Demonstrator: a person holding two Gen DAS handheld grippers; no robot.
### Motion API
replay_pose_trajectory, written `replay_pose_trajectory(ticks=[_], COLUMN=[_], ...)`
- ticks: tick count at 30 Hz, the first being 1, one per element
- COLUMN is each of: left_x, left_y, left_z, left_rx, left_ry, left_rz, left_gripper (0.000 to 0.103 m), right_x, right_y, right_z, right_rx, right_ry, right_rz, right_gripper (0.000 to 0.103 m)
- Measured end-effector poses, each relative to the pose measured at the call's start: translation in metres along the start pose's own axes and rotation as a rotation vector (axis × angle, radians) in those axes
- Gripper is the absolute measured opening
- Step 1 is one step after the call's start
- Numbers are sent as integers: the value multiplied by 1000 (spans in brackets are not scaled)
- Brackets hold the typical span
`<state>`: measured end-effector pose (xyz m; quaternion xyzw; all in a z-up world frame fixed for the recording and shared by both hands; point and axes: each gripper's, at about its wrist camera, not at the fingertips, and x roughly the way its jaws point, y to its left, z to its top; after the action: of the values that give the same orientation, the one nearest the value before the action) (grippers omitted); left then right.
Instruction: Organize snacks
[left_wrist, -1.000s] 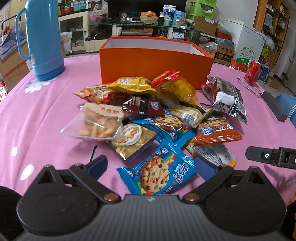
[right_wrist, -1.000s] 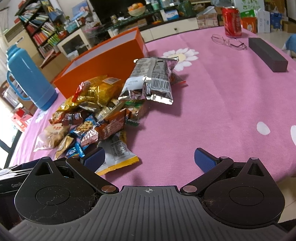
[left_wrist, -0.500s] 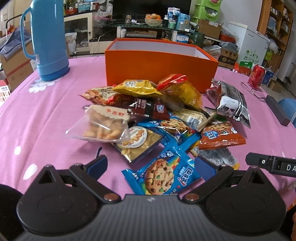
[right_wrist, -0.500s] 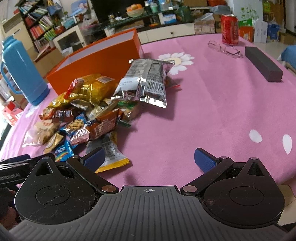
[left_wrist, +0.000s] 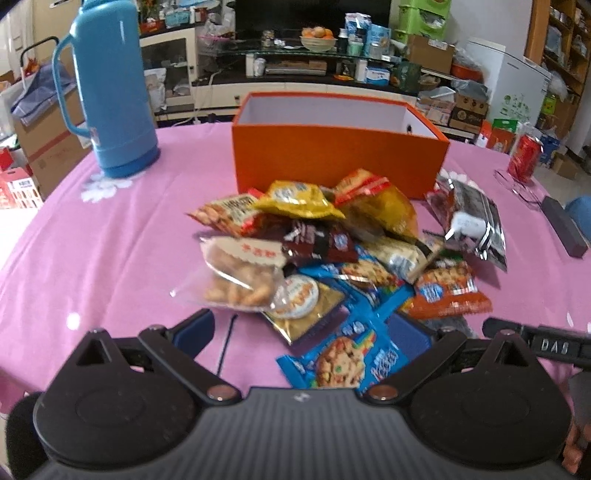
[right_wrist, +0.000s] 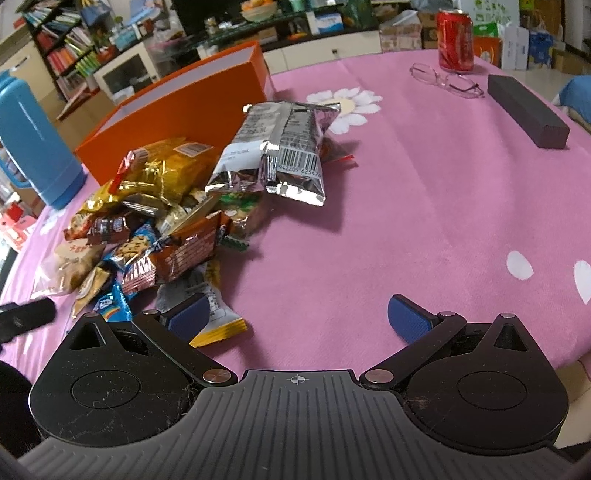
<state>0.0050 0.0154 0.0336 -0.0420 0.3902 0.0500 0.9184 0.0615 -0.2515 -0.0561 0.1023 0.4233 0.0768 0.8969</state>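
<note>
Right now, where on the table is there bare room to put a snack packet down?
Bare pink cloth lies between the silver packet, the glasses and the dark block, and again between the blue thermos and the snack pile. It is crowded in front of the orange box.

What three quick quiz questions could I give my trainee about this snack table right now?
1. True or false: the orange box already holds snacks.
2. Multiple choice: what lies nearest the left hand-held gripper? A) silver bag B) blue cookie packet C) red can
3. Fill in: the glasses lie between the red can and the dark ____.

Key
1. False as far as can be seen: only white inner wall shows, and the snack pile sits on the pink tablecloth in front of it.
2. B, the blue cookie packet; the silver bag lies farther off.
3. block.

Both the left and the right hand-held gripper are open and empty.
</note>
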Motion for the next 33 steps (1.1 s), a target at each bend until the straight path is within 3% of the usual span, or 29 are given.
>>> replay_pose_trajectory(ticks=[10, 17, 23, 30, 33], left_x=[15, 23, 31, 14, -2], left_y=[-1, 3, 14, 39, 58], left_z=[10, 16, 14, 14, 16], left_rx=[-25, -40, -67, -37, -39], left_ry=[82, 88, 98, 11, -18], left_rz=[-9, -37, -78, -100, -127], left_gripper=[100, 100, 100, 100, 100], right_x=[4, 12, 18, 14, -5], right_y=[-17, -7, 2, 27, 39], right_z=[6, 10, 13, 23, 23], right_rx=[32, 5, -43, -97, -123], right_ry=[-3, 0, -8, -36, -80], right_rz=[-11, 3, -61, -151, -142], right_gripper=[95, 95, 95, 95, 95])
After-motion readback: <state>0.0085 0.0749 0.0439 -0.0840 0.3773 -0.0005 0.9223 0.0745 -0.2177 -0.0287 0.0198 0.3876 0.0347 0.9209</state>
